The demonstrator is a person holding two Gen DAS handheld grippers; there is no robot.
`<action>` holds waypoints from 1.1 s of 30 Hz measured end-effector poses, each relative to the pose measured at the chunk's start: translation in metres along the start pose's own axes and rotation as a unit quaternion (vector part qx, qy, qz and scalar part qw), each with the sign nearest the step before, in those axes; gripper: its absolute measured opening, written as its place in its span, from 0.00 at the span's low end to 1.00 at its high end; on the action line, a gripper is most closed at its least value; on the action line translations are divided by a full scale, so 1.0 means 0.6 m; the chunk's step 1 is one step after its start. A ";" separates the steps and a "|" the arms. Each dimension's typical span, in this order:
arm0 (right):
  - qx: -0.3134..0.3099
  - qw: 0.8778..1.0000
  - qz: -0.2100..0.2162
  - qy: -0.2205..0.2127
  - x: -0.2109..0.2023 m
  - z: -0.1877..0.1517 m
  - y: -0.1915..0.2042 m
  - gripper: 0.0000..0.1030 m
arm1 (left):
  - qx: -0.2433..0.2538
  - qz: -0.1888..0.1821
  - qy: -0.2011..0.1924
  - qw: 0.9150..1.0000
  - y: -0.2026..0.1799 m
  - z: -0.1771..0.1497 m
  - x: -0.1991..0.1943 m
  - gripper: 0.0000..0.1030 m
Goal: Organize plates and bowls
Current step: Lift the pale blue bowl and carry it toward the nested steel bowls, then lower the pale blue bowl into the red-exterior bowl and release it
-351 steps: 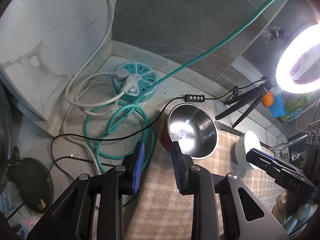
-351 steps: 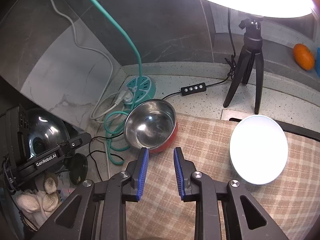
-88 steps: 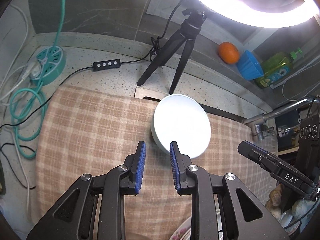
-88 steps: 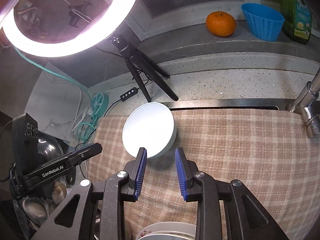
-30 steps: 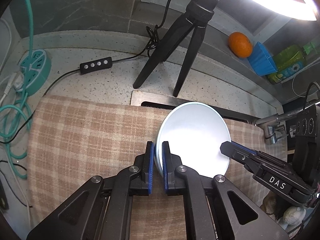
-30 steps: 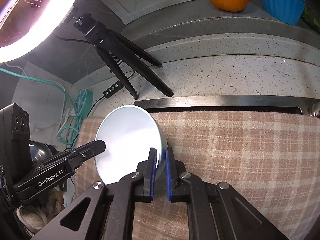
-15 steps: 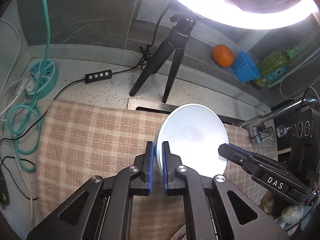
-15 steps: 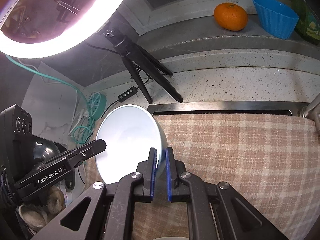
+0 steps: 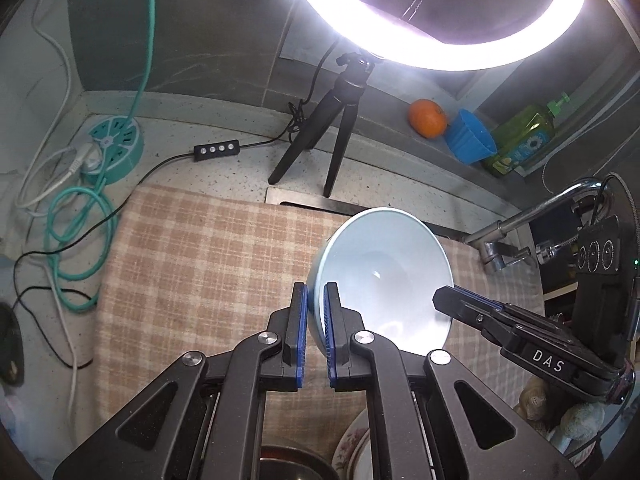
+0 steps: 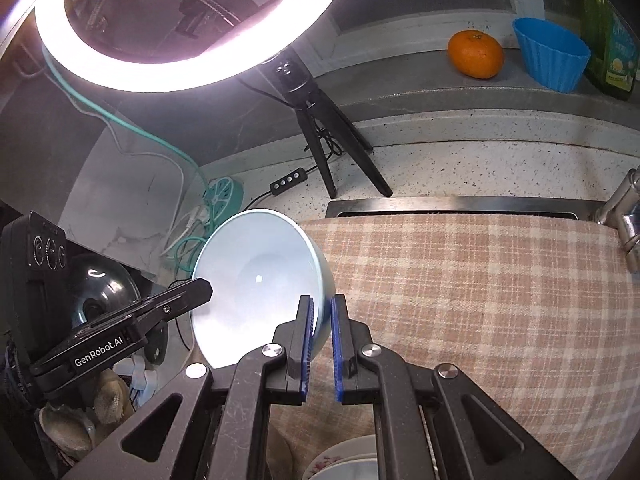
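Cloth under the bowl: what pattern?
Beige-and-cream plaid cloth; clearest in the right wrist view.

Grippers: two, the left gripper point(image 9: 315, 330) and the right gripper point(image 10: 321, 338).
Pale blue bowl point(image 9: 384, 264): one.
Floral-edged plates point(image 9: 352, 446): a small stack, number unclear.
Steel bowl point(image 9: 292, 465): one, partly seen.
Checked cloth point(image 9: 208, 256): one.
Ring light point(image 9: 436, 20): one, on one tripod point(image 9: 332, 128).
Orange point(image 9: 427, 117): one.
Blue cup point(image 9: 469, 142): one.
Green soap bottle point(image 9: 520, 140): one.
Round teal power strip point(image 9: 118, 148): one.
Tap point(image 9: 532, 220): one.
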State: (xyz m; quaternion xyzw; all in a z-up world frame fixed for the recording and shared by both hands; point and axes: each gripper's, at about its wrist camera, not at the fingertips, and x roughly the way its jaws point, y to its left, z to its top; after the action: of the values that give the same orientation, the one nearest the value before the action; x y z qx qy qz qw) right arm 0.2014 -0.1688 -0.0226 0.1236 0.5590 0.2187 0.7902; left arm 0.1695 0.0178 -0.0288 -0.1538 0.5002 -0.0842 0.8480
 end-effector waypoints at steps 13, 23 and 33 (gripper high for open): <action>-0.023 1.000 0.016 0.003 -0.032 -0.084 0.063 0.08 | -0.004 0.000 -0.007 1.000 0.028 -0.090 -0.068 0.06; -0.039 0.999 0.024 0.023 -0.033 -0.159 0.095 0.08 | -0.021 -0.003 -0.002 1.000 0.059 -0.161 -0.098 0.06; -0.043 0.997 0.032 0.050 -0.016 -0.213 0.110 0.08 | -0.042 -0.004 0.017 0.999 0.086 -0.214 -0.103 0.06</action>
State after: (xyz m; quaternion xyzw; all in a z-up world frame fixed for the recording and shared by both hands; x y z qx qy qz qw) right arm 0.0652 -0.1220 -0.0294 0.0964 0.5837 0.2740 0.7583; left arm 0.0267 0.0618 -0.0542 -0.1894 0.5170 -0.0693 0.8319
